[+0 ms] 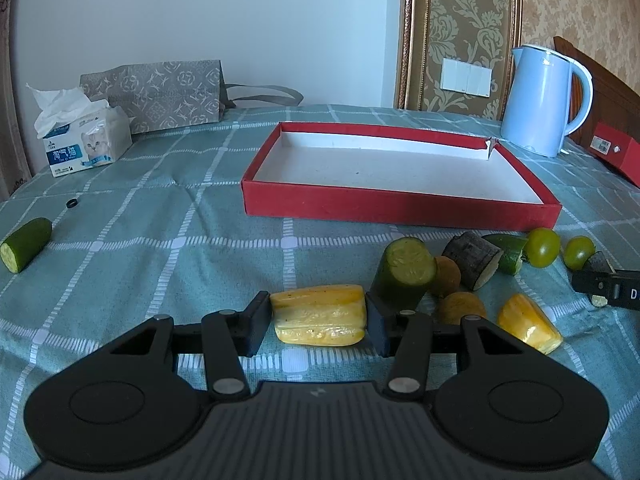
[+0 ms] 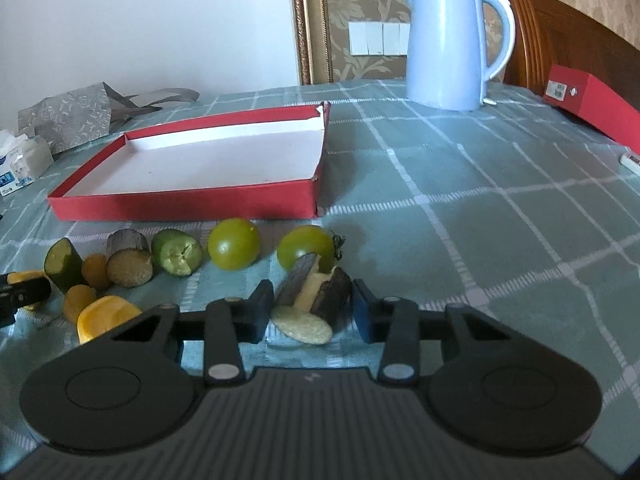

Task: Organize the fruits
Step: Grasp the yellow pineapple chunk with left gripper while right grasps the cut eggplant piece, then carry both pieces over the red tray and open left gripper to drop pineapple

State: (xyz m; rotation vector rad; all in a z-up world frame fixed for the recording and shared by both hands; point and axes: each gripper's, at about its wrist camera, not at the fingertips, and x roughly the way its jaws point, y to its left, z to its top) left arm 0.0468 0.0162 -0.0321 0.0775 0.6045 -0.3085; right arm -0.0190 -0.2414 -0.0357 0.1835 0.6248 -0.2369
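Observation:
My left gripper (image 1: 318, 322) is shut on a yellow starfruit piece (image 1: 319, 315), low over the cloth. My right gripper (image 2: 309, 309) brackets a dark sugarcane piece (image 2: 316, 294) with a small gap at the right pad, so it looks open. A shallow red box (image 1: 400, 204) with a white, empty inside lies behind; it also shows in the right wrist view (image 2: 192, 202). Between box and grippers lie two green tomatoes (image 2: 234, 243) (image 2: 306, 245), cucumber pieces (image 2: 178, 253) (image 1: 404, 270), another sugarcane piece (image 2: 128, 258), small orange fruits (image 2: 96, 270) and a second yellow piece (image 1: 528, 322).
A lone cucumber piece (image 1: 26, 243) lies far left beside a small black ring (image 1: 72, 203). A tissue pack (image 1: 84, 136) and a grey bag (image 1: 160, 94) stand at the back left. A light-blue kettle (image 2: 452, 40) and a red box (image 2: 592, 104) stand at the back right.

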